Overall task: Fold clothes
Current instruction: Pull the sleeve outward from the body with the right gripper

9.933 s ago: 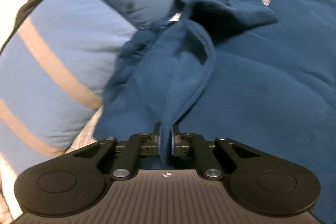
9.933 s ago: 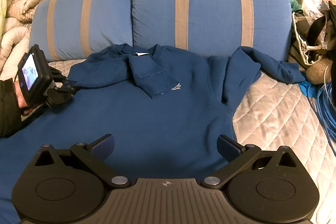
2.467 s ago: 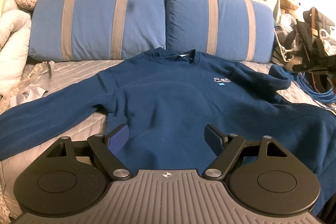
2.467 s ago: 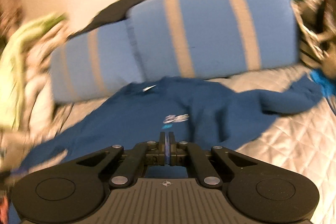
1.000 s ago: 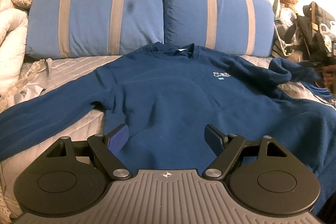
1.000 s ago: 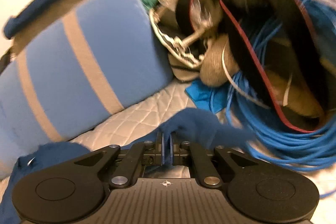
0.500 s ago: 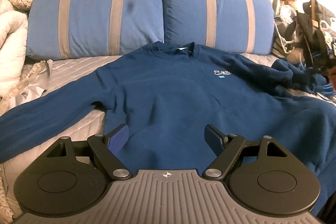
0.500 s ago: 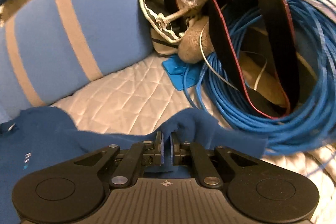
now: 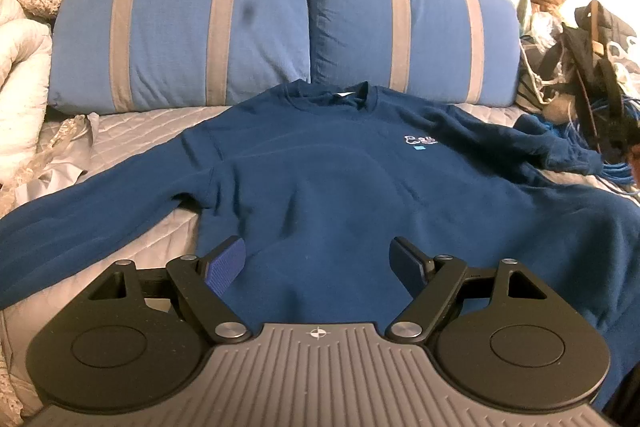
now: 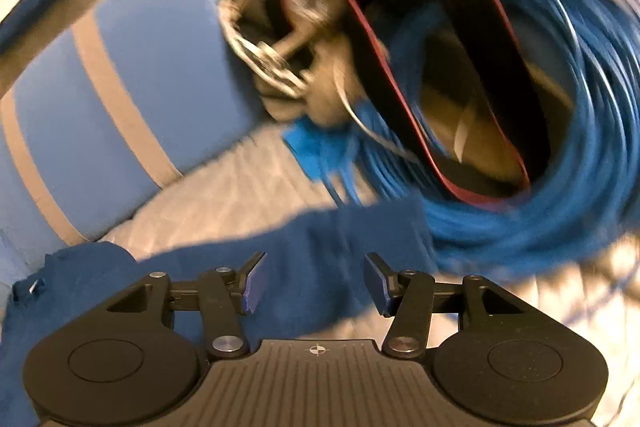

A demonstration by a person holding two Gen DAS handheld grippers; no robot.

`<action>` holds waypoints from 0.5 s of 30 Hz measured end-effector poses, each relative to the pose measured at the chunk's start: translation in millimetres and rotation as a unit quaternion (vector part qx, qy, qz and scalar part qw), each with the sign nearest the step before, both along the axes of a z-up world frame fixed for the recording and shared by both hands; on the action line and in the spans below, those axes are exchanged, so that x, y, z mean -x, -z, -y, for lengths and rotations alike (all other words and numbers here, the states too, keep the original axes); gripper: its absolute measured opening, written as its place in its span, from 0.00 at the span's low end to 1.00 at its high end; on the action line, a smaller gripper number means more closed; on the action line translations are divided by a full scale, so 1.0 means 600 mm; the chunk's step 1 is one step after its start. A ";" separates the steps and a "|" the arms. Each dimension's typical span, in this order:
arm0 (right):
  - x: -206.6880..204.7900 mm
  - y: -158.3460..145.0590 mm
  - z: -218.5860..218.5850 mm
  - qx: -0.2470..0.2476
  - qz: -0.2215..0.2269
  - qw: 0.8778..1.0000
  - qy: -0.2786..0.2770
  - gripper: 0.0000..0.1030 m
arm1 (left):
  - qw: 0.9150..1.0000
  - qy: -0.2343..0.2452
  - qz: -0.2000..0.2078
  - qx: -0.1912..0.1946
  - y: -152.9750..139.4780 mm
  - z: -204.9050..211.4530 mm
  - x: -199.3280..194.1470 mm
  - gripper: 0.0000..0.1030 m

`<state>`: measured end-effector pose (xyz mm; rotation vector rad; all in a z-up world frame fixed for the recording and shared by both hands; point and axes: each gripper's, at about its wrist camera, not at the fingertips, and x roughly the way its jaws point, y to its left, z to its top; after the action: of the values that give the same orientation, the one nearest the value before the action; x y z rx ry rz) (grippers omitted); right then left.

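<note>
Released, sweatshirt [image 9: 340,195] sleeve [image 10: 320,247] (seemingly flat) lies under opening right tongs [image 10: 316,283]; left tongs [image 9: 318,259] wide, empty.

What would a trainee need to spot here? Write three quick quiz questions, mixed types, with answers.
1. True or false: the sweatshirt lies face up on the bed.
2. What lies between the right gripper's opening jaws: A) cable B) sleeve C) pillow?
3. Fill in: the left gripper is ____ above the sweatshirt's lower part.

Key: 1 true; 2 B, the sleeve; 3 open.
</note>
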<state>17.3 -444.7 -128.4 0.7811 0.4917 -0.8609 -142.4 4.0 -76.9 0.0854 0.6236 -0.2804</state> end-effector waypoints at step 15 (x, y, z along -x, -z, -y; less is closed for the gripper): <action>-0.044 0.060 0.012 -0.018 -0.021 0.996 0.080 0.22 | 1.000 -0.014 -0.002 -0.021 -0.001 0.010 -0.005 0.77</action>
<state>43.9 -451.8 -164.6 0.8449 0.4888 -1.0206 -139.5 -1.7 -76.1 0.1156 0.6348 -0.2407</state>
